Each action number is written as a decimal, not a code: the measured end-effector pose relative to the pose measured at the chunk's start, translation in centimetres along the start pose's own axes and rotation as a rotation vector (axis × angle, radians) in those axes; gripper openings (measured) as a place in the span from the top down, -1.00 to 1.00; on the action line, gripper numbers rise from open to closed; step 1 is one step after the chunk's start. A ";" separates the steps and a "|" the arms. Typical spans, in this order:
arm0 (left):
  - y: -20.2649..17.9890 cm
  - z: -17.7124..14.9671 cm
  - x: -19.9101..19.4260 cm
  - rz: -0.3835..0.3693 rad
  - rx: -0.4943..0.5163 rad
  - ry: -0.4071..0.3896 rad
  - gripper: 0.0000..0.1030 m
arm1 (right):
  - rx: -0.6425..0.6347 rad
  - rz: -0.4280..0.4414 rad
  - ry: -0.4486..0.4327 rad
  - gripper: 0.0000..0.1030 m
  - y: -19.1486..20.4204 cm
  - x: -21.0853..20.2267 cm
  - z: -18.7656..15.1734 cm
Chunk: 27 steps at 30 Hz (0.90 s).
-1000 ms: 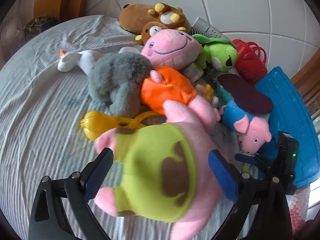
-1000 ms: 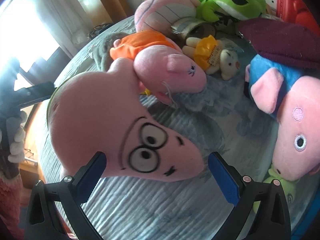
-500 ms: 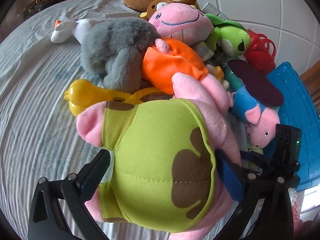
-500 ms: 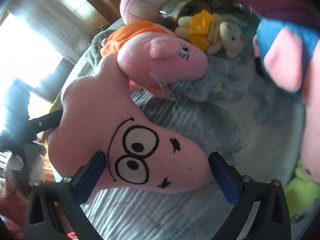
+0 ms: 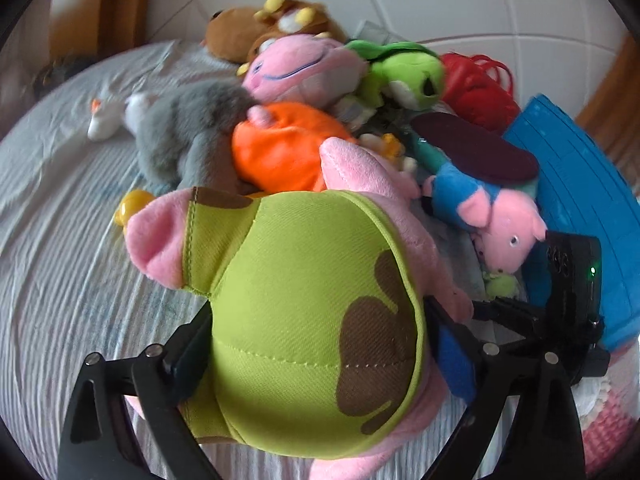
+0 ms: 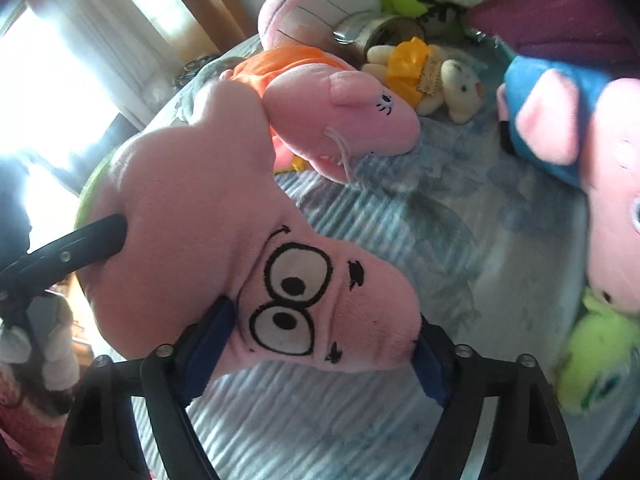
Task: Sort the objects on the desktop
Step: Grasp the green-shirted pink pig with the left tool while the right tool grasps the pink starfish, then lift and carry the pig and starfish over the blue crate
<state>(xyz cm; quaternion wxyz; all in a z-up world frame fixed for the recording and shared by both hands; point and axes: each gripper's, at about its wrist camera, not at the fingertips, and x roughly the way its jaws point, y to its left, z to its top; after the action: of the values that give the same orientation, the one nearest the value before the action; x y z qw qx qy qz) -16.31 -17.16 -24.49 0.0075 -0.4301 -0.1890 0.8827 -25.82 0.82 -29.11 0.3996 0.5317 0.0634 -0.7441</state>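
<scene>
Both tools are on the same toy. The pink star plush (image 5: 304, 312) lies across the near part of the bed (image 5: 60, 280), in front of the heap of soft toys piled toward the bed's far edge. The left tool (image 5: 316, 344) straddles the plush's lower body, where the green shorts bulge between its jaws; they are closing, with both pads already pressing into the cloth at either side. The right tool (image 6: 320, 344) has come at the head end — the face with the big round eyes sits squeezed between its blue pads, and those jaws are closing too.

What the next move turns on, I'd say, is the plush's long axis: it runs from one tool to the other, shorts at the left, pointed head at the right, so each hand holds its own nearer end. The orange-dressed pink plush (image 6: 344, 120) lies just behind, touching the star's upper arm.
</scene>
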 end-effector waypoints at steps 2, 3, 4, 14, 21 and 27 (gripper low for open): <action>-0.7 -0.1 -0.7 -0.007 0.049 -0.006 -0.86 | 0.008 -0.025 -0.025 -0.50 0.5 -0.7 -0.8; -0.7 -0.1 -1.1 -0.017 0.057 -0.011 -0.86 | 0.012 -0.036 -0.038 -0.50 0.7 -1.1 -1.2; -0.7 -0.1 -1.5 -0.027 0.063 -0.015 -0.86 | 0.020 -0.038 -0.051 -0.49 0.8 -1.4 -1.6; -2.0 2.3 -8.0 -0.125 0.139 -0.099 -0.85 | 0.029 -0.095 -0.234 -0.47 3.9 -8.7 -2.0; -5.1 4.3 -12.1 -0.210 0.229 -0.170 -0.85 | 0.039 -0.183 -0.358 -0.47 5.6 -15.2 -1.9; -9.0 6.1 -15.3 -0.306 0.319 -0.234 -0.85 | 0.058 -0.264 -0.465 -0.47 6.8 -21.0 -2.9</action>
<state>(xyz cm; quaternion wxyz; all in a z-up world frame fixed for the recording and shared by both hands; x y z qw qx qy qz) -12.67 -13.50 -6.50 0.1870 -0.2849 -0.1096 0.9337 -16.78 8.79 -10.46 0.2875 0.3447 0.0175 -0.8935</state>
